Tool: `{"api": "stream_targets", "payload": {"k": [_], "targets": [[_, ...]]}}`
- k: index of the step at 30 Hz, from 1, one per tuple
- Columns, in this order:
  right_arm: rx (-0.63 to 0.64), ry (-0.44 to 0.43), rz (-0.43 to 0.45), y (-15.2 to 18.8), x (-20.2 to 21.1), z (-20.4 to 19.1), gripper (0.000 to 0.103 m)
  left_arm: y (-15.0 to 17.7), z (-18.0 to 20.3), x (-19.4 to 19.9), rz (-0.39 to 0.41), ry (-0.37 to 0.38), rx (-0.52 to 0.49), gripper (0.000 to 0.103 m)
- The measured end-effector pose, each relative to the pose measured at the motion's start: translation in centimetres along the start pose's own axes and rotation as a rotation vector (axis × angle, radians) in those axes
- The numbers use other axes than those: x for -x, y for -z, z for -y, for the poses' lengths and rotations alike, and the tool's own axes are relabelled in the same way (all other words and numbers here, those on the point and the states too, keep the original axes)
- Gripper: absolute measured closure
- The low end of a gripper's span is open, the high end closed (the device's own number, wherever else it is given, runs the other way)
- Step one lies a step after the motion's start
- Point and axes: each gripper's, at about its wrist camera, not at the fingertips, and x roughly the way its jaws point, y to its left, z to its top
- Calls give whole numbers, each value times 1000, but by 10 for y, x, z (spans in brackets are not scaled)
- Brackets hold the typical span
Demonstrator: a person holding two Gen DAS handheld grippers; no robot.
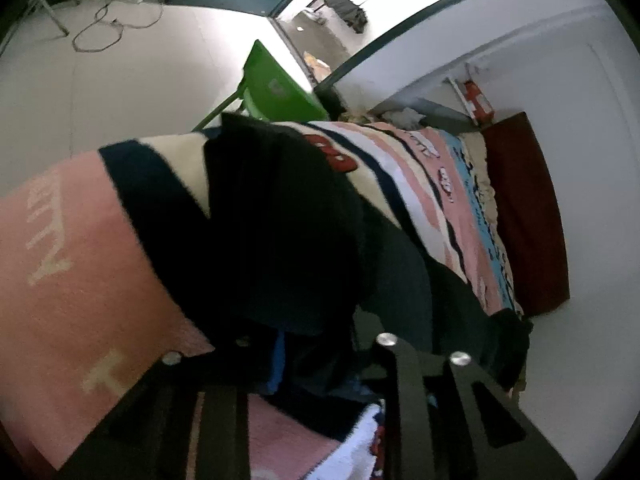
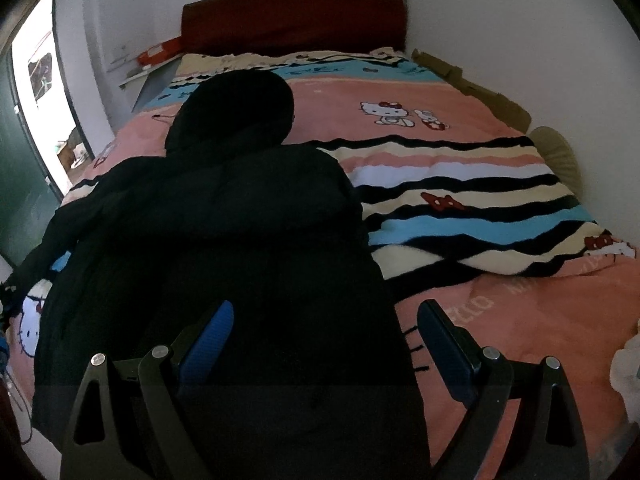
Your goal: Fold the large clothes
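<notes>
A large black hooded jacket [image 2: 224, 232] lies on a bed with a pink striped Hello Kitty blanket [image 2: 460, 184], its hood [image 2: 236, 112] toward the headboard. My right gripper [image 2: 326, 330] is open over the jacket's lower right part, its blue-padded fingers [image 2: 212, 332] wide apart. In the left wrist view black jacket fabric [image 1: 288, 232] hangs right in front of the camera and covers my left gripper [image 1: 316, 360]. A blue pad shows under the cloth, and the jaws look closed on a fold of it.
A dark red headboard [image 2: 292, 20] stands against the white wall. A green plastic chair [image 1: 276, 84] stands beside the bed near a bright doorway. Cables [image 1: 104, 28] lie on the floor. Cardboard [image 2: 472, 80] lines the bed's right edge.
</notes>
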Motion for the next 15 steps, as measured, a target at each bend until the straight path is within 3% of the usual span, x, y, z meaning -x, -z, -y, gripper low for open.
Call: {"api": "stream_targets", "payload": {"k": [9,15], "targets": [[-4,-12,5,7,-1,17,11,2,60,40,49,63,-120,88],[-19,-28,42,8,3,46,11,24,132,77,98,76,-231,89]]}}
